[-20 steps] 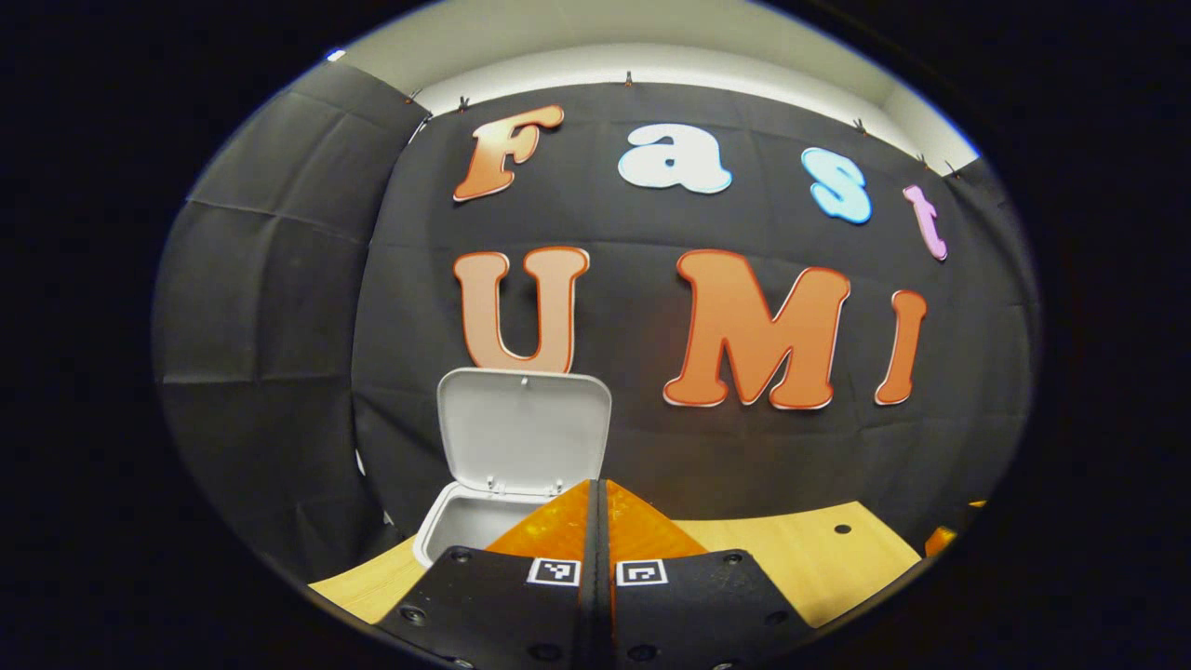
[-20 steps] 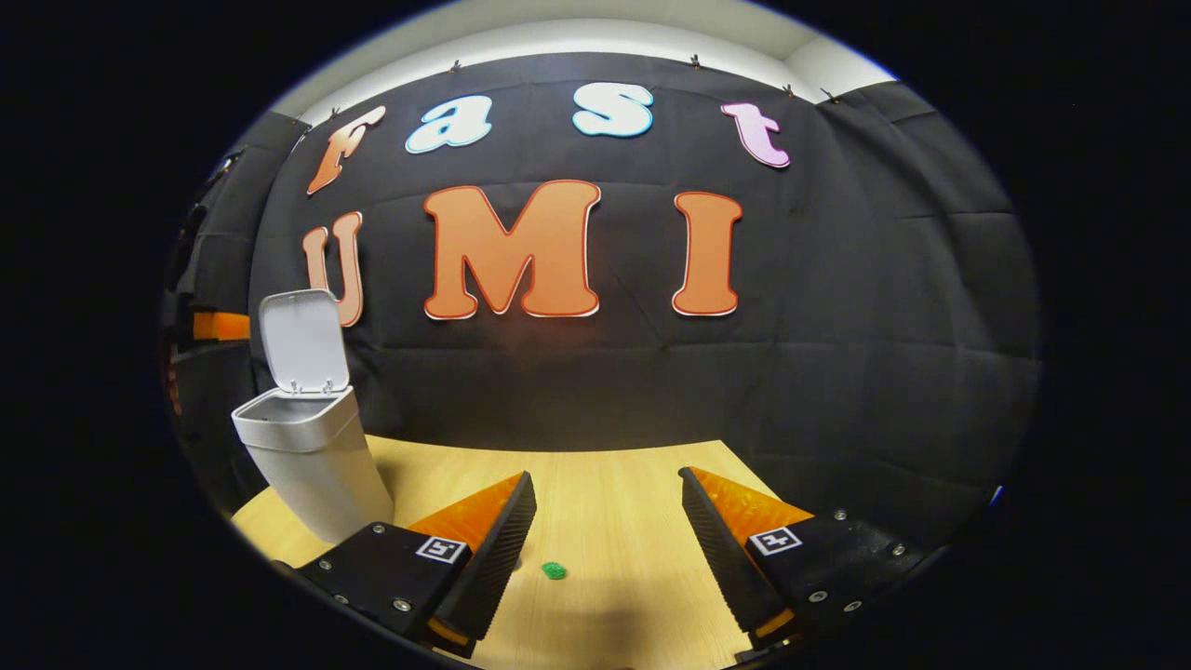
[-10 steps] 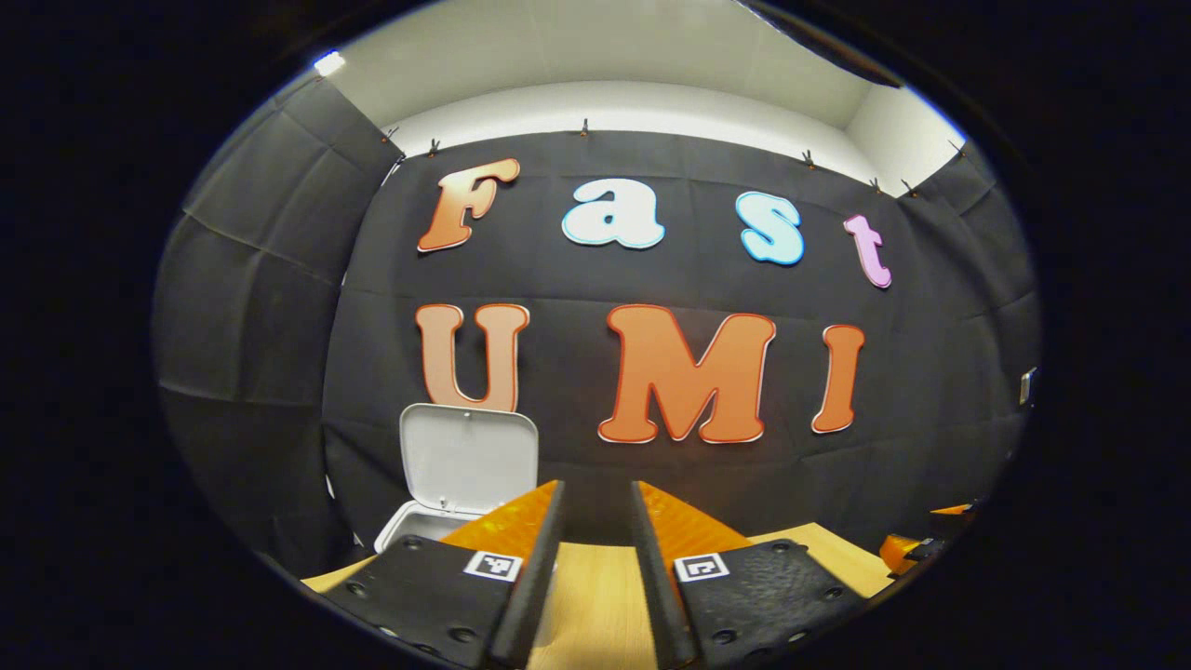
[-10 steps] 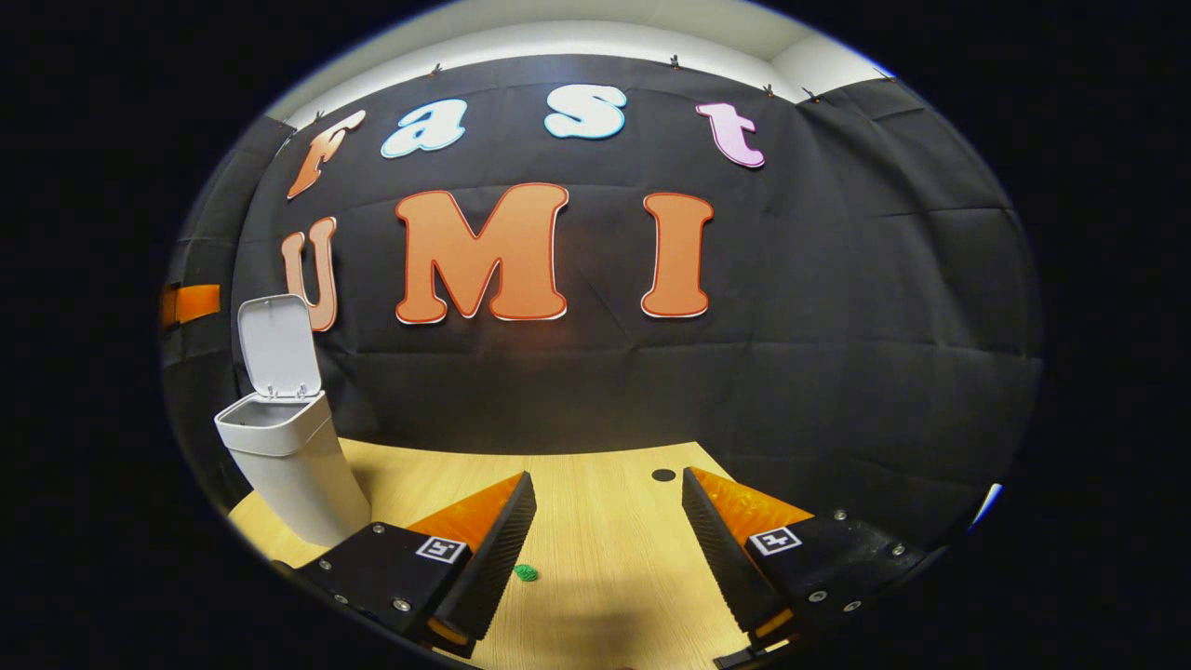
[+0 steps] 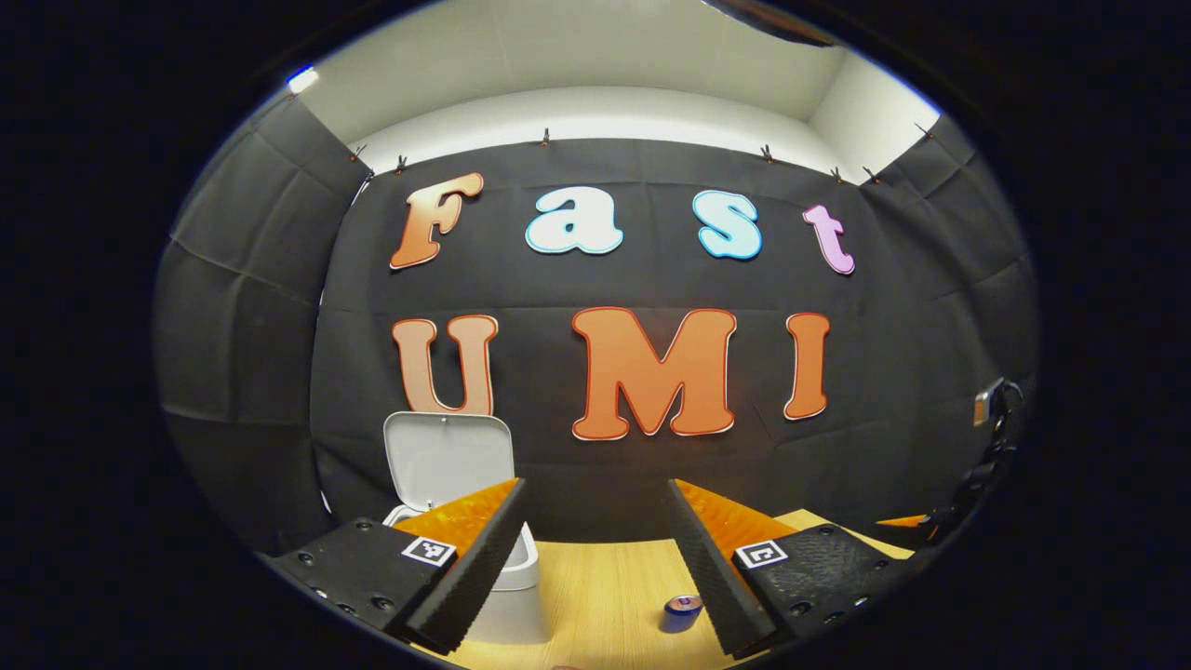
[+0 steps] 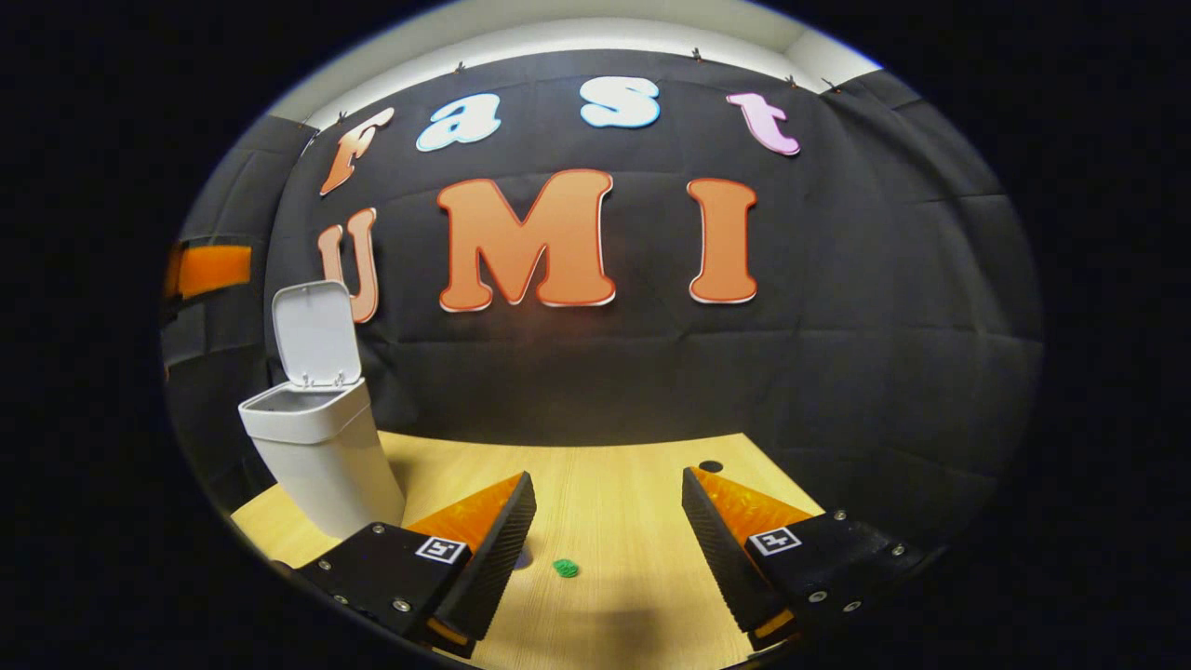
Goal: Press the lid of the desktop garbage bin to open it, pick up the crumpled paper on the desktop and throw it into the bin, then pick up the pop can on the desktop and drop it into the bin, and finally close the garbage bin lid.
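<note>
A pale wooden bench (image 6: 605,484) is backed by black cloth walls, with a dark round hole (image 6: 711,465) seen near the bench's far edge in the right gripper view. The white garbage bin (image 6: 321,456) is stood at the bench's left side, its lid (image 6: 316,333) raised upright on the rear hinge. In the left gripper view the bin's lower body is partly hidden behind a finger of the left hand-held gripper (image 5: 595,558), whose fingers are spread wide with nothing held between them. The pop can (image 5: 682,609) is seen upright on the bench just beside the inner edge of the other finger. The right hand-held gripper (image 6: 605,544) is likewise held wide and empty above the bench. A small green object (image 6: 564,567) lies between its fingers, nearer the one toward the bin; whether it is the crumpled paper cannot be told.
</note>
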Demonstrator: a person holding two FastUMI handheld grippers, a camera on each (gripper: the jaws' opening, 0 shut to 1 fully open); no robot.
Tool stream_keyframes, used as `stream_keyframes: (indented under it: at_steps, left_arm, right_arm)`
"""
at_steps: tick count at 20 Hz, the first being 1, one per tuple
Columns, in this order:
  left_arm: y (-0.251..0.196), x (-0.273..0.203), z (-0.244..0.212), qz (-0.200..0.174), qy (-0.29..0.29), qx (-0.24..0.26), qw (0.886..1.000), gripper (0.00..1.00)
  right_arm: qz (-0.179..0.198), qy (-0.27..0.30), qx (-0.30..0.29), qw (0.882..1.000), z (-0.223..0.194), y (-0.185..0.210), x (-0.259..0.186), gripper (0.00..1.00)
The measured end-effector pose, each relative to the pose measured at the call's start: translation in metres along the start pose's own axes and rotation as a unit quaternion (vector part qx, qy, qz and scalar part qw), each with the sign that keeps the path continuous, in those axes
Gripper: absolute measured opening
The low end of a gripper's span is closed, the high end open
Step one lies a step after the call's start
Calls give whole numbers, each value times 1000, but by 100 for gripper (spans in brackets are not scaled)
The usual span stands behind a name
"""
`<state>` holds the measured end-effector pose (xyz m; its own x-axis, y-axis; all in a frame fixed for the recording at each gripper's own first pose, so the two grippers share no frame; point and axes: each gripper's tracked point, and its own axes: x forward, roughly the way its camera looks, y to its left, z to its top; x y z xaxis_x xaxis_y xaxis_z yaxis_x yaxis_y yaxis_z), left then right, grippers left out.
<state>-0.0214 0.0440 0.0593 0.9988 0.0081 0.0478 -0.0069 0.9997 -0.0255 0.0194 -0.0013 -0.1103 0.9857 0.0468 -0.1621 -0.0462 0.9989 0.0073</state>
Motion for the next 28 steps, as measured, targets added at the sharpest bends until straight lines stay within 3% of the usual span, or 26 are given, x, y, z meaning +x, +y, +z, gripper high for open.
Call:
stream_keyframes:
  at_steps: [6, 12, 16, 24, 27, 28]
  left_arm:
    - [8, -10, -1, 16, 14, 32, 999, 92]
    - [22, -14, 9, 42, 14, 75, 996, 92]
    - [28, -16, 1, 58, 30, 84, 994, 92]
    - [34, -22, -6, 70, 48, 98, 992, 94]
    - [35, -25, -8, 68, 53, 98, 992, 94]
    - [35, -25, -9, 67, 54, 97, 992, 94]
  right_arm:
    - [50, 85, -7, 995, -93, 28, 41, 95]
    - [49, 151, -51, 986, -162, 31, 90, 95]
    - [52, 179, -62, 980, -189, 36, 118, 89]
    - [60, 238, -86, 966, -235, 44, 136, 55]
    - [64, 257, -83, 961, -244, 48, 132, 28]
    - [66, 258, -82, 960, -244, 49, 131, 23]
